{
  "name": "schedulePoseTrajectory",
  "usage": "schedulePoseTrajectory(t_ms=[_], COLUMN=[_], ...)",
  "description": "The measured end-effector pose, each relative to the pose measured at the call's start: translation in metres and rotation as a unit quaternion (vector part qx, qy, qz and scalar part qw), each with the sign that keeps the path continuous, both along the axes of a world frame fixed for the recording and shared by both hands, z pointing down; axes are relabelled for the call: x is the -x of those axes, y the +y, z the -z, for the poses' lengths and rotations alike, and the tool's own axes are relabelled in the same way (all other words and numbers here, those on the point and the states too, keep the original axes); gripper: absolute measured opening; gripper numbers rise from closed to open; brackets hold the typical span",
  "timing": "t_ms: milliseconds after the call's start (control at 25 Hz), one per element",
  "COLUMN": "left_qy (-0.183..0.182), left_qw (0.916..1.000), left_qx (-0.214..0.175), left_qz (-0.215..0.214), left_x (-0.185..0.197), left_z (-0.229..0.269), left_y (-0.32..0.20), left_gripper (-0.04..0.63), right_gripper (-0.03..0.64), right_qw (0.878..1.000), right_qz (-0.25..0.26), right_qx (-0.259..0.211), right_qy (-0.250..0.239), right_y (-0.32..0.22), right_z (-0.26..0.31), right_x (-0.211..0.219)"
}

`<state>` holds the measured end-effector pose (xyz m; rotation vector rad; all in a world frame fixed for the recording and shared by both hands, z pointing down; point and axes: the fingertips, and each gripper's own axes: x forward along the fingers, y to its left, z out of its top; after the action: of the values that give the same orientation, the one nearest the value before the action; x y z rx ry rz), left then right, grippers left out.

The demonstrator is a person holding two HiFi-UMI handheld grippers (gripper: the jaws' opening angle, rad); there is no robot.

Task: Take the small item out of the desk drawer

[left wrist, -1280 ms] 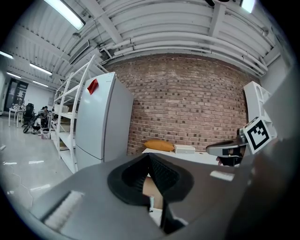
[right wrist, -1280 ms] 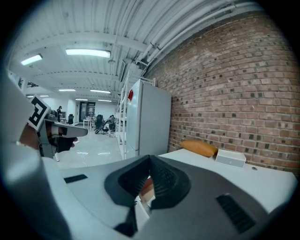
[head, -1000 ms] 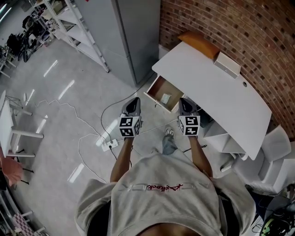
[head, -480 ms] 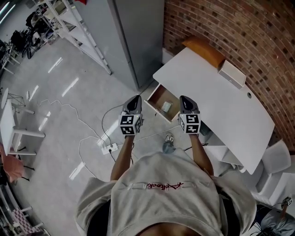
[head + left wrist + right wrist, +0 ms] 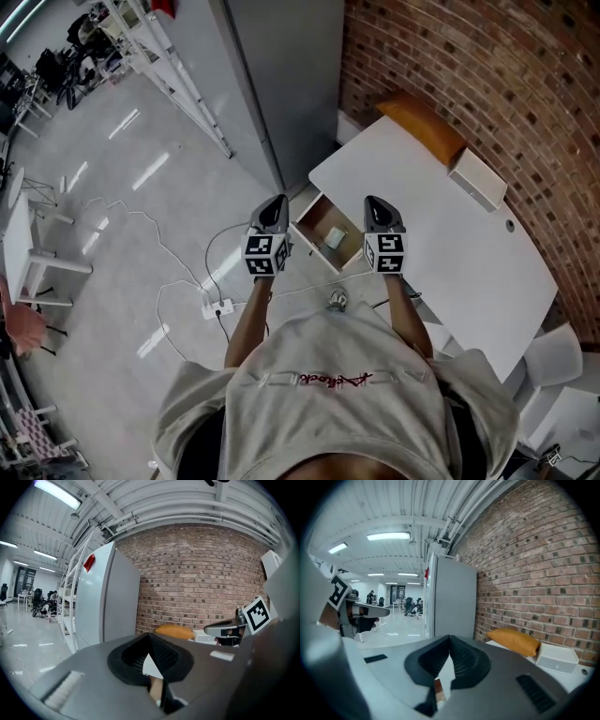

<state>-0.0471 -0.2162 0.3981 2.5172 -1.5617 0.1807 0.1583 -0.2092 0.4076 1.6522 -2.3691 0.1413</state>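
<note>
While both grippers are carried side by side toward the furniture, entries run near to far.

1. Left gripper (image 5: 274,204): jaws together, nothing between them; probably kept closed for the approach.
2. Right gripper (image 5: 375,203): jaws likewise pressed together, empty; parallel to its partner, the pair flanking the drawer.
3. Drawer (image 5: 317,223): standing open at the table's (image 5: 450,253) near corner, wood-lined.
4. Small item (image 5: 335,238): pale, lying on the drawer bottom, apart from both grippers.
5. Orange cushion (image 5: 422,127), white box (image 5: 478,178): at the table's far edge, against the brick wall (image 5: 487,66).
6. Grey cabinet (image 5: 281,84): left of the table.

Only the head view shows the drawer's contents. The gripper views look level across the tabletop, catching the cushion, the cabinet and each other, but never the item.
</note>
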Motion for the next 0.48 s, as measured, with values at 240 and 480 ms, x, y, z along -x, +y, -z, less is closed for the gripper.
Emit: schedulePoseTrajectory(t_ms=[240,480], left_qy=[-0.003,-0.007], left_qw=[0.9998,0.9993], left_qx=[0.002,0.010], left_qz=[0.019,0.036], left_x=[-0.019,-0.033], left_z=[-0.001,-0.009], left_y=[-0.027,-0.042], left_gripper=[0.009,0.009], right_gripper=[0.012,0.012], right_qw=[1.000,0.999], right_qz=[0.017,0.033], right_qx=[0.002,0.008], right_qy=[-0.007,-0.013], right_y=[-0.035,-0.058], right_z=[-0.002,-0.010], right_x=[-0.019,-0.031])
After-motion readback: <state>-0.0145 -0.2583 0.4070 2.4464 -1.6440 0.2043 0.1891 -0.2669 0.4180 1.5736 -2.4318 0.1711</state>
